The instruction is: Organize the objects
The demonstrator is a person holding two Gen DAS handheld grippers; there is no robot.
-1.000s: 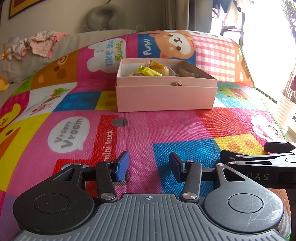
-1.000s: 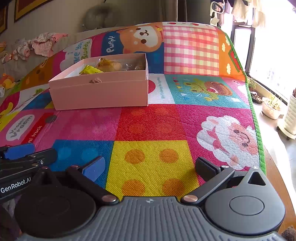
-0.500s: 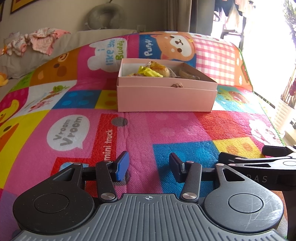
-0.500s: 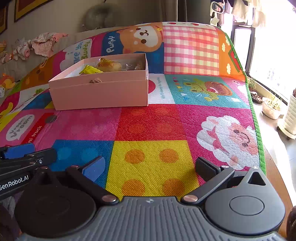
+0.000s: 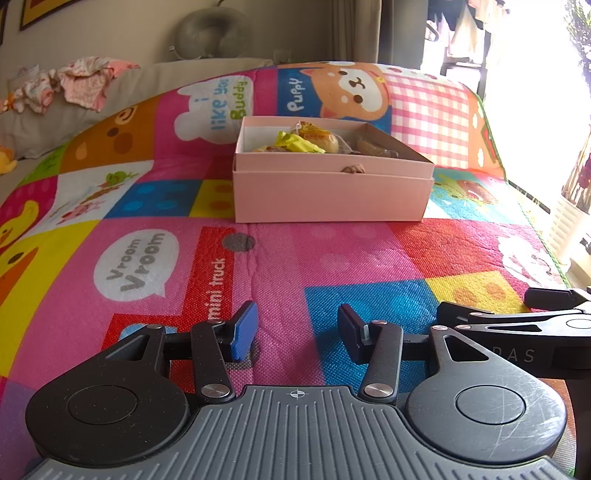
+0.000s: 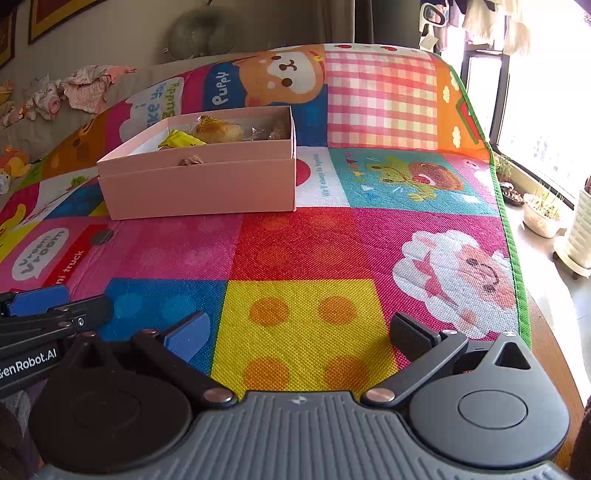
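Observation:
A pink open box (image 5: 332,192) stands on the colourful play mat (image 5: 332,258), far ahead of both grippers; it also shows in the right wrist view (image 6: 199,188). Inside lie wrapped snacks: a yellow packet (image 5: 299,144), a round pastry in clear wrap (image 5: 317,138) and brown pieces (image 5: 373,147). My left gripper (image 5: 295,328) is open and empty, low over the mat's near part. My right gripper (image 6: 299,332) is open wide and empty, just right of the left one, whose fingers (image 6: 37,299) show at the left edge.
A grey sofa back with crumpled baby clothes (image 5: 74,81) and a grey neck pillow (image 5: 210,33) lies behind the mat. The mat's green right edge (image 6: 513,240) drops to the floor, where plant pots (image 6: 543,218) stand by the window.
The left wrist view has shifted slightly left, so the box sits a little more to the right. Both grippers stay open and empty. The right gripper has barely moved.

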